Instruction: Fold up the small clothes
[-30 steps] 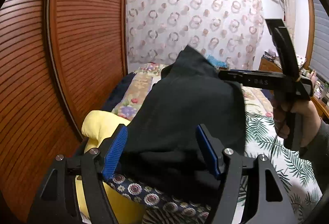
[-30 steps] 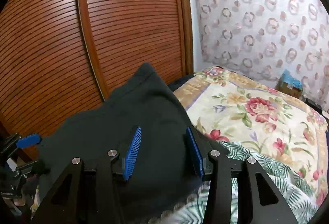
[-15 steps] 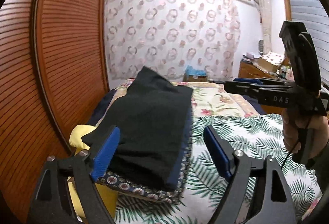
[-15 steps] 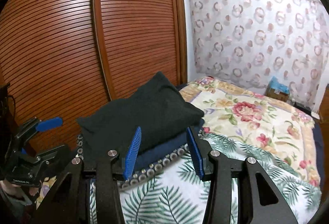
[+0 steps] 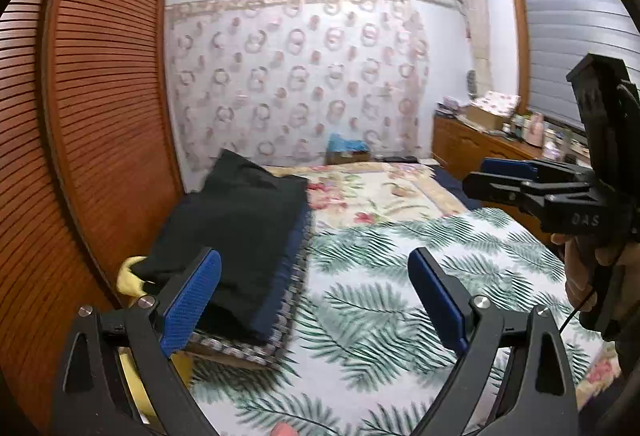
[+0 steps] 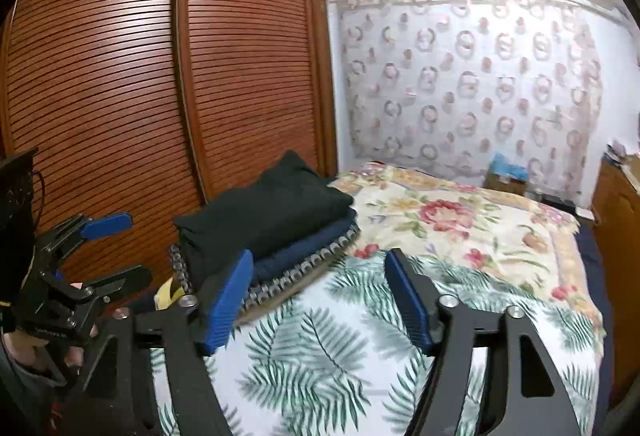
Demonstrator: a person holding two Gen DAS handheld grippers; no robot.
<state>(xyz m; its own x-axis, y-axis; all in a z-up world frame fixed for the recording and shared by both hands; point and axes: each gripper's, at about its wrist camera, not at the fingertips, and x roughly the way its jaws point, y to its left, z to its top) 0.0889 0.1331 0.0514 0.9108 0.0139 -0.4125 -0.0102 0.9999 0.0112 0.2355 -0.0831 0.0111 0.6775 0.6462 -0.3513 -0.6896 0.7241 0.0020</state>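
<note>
The left gripper [image 5: 314,300] has ribbed blue pads on black plastic fingers; its jaws are opening and nothing is between them. The right gripper [image 6: 320,300] is also opening and empty. Just beyond both lies the folded black garment [image 6: 264,212], soft and matte, on top of a folded navy garment [image 6: 308,248] and a patterned cloth [image 6: 296,276], in a flat stack at the wardrobe side of the bed [image 6: 460,236]. A yellow cushion [image 5: 130,276] shows under the stack. One second ago both grippers held the black garment lifted; now it rests on the stack and both grippers are farther back.
</note>
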